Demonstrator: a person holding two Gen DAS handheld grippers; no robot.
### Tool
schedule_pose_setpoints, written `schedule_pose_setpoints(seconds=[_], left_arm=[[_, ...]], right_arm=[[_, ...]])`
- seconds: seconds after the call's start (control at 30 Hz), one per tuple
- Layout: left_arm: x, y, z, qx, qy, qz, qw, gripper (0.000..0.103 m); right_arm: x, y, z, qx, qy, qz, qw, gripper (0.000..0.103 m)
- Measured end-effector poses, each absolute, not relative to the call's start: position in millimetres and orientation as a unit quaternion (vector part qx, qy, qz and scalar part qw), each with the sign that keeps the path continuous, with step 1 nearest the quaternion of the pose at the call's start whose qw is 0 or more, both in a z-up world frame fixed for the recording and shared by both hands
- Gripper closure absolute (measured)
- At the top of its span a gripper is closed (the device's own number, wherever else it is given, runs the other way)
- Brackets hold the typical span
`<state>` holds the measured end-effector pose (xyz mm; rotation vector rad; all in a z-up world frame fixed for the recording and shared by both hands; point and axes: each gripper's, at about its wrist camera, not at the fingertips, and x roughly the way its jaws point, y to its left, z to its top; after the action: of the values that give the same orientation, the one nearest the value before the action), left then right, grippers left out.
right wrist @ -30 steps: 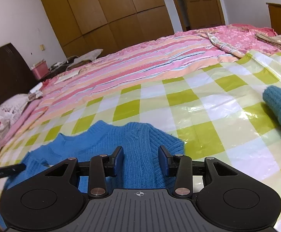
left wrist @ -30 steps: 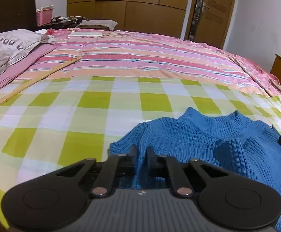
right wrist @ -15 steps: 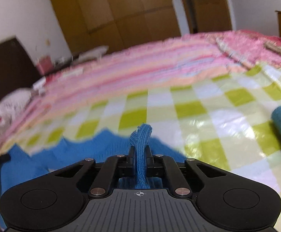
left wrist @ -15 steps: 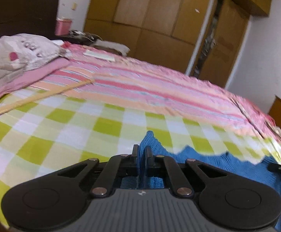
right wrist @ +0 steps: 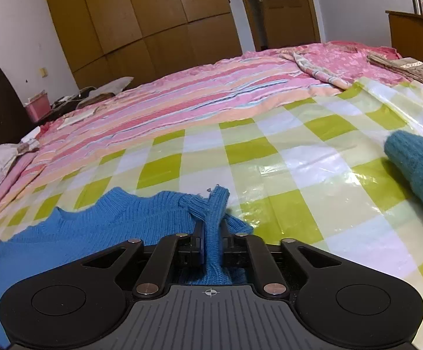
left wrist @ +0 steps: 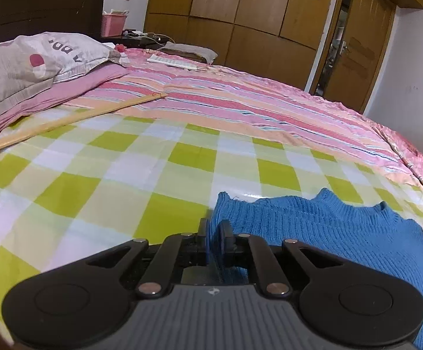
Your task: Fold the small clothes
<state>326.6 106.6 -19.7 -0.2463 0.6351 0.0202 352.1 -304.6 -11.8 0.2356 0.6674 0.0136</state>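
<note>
Now right tongs [right wrist: 212,234] opening slightly around pinched blue sweater [right wrist: 94,227], previously gaping

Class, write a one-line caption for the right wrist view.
Right gripper pinching a blue knit sweater on the green-checked sheet.

Sweater [left wrist: 342,233] lies on the sheet [left wrist: 124,175], near edge of bed. Behind the sheet: quilt [left wrist: 240,102]. Far left: pillow [left wrist: 22,64], stick [left wrist: 65,119] beside it. Second sweater [right wrist: 415,163] to the right. Wardrobe [left wrist: 240,14] behind bed.
</note>
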Motion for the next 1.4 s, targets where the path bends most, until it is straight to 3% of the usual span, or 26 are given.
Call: schedule_pose_setpoints(seconds=[0.43,0.73,0.97,1.1,1.4], left_arm=[[266,105,8,-0.124,0.286,0.002,0.95,0.085],[232,84,-21,-0.101,0.328,-0.022,0.939,0.08],[217,88,-15,-0.112,0.324,-0.003,0.939,0.079],[205,89,-20,-0.122,0.341,0.006,0.932,0.079],[191,92,-21,-0.155,0.352,0.008,0.923,0.079]], right_arm=[[311,-293,26,0.108,0.282,0.018,0.953,0.085],[282,-288,-5,0.107,0.314,0.014,0.943,0.086],[267,-287,14,0.126,0.295,0.011,0.947,0.083],[270,-284,1,0.102,0.339,-0.001,0.935,0.084],[253,-261,28,0.081,0.312,0.012,0.947,0.078]])
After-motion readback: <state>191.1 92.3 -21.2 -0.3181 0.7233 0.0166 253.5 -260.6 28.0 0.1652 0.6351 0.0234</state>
